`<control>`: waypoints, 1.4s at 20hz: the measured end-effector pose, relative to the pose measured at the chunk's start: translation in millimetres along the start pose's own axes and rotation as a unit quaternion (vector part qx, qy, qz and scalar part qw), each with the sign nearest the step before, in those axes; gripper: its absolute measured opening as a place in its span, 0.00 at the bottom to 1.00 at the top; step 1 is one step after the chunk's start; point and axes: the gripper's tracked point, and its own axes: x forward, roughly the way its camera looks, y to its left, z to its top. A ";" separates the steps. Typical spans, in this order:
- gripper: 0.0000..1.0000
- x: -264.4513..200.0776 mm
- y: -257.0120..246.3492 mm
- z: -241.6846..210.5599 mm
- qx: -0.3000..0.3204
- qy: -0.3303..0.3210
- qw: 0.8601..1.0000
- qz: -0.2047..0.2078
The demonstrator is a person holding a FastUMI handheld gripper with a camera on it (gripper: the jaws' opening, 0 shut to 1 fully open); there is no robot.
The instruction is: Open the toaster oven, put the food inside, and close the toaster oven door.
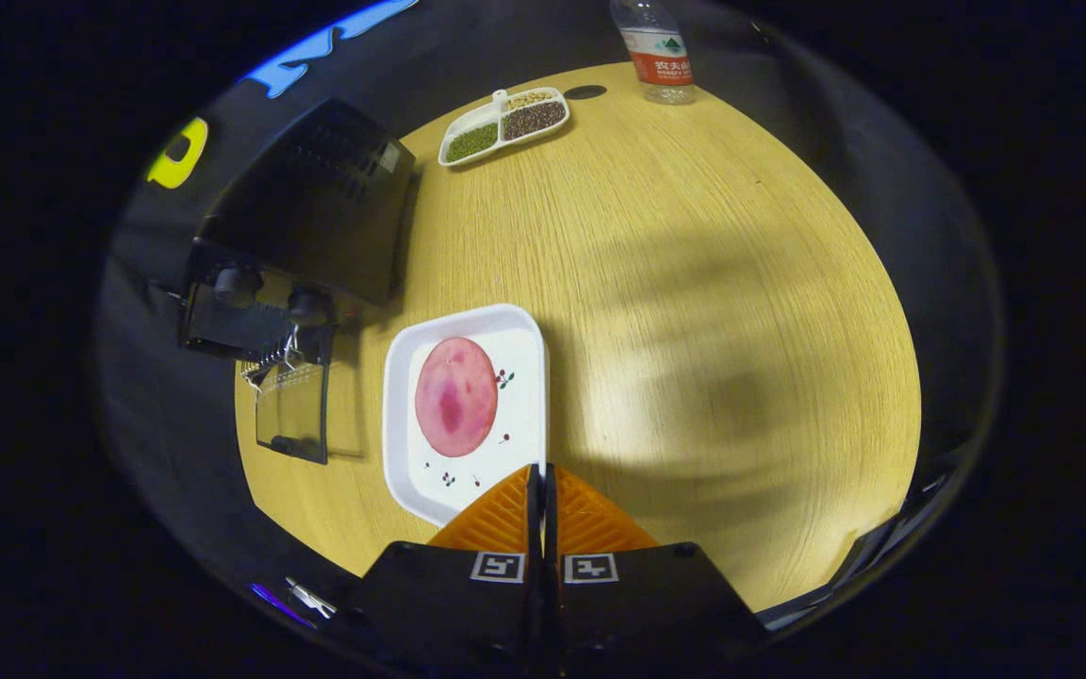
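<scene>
A black toaster oven (pixel 317 207) stands at the table's left side, beyond my fingers and to their left. Its glass door (pixel 290 415) hangs open and lies flat toward me, and a wire rack (pixel 270 366) shows at the mouth. A white rectangular plate (pixel 515 330) lies just ahead of my fingers, right of the open door. On it rests a round pink slice of food (pixel 455 396). My gripper (pixel 541 469) is shut, its fingers pressed together over the plate's near corner with nothing visible between them.
A white divided dish (pixel 503 123) of beans and grains sits at the far side of the wooden table (pixel 713 283). A plastic water bottle (pixel 656 47) stands behind it to the right. The table's curved edge runs close on my left and right.
</scene>
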 end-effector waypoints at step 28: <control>0.01 -82.9 239.3 -100.6 0.132 -0.139 0.968 0.165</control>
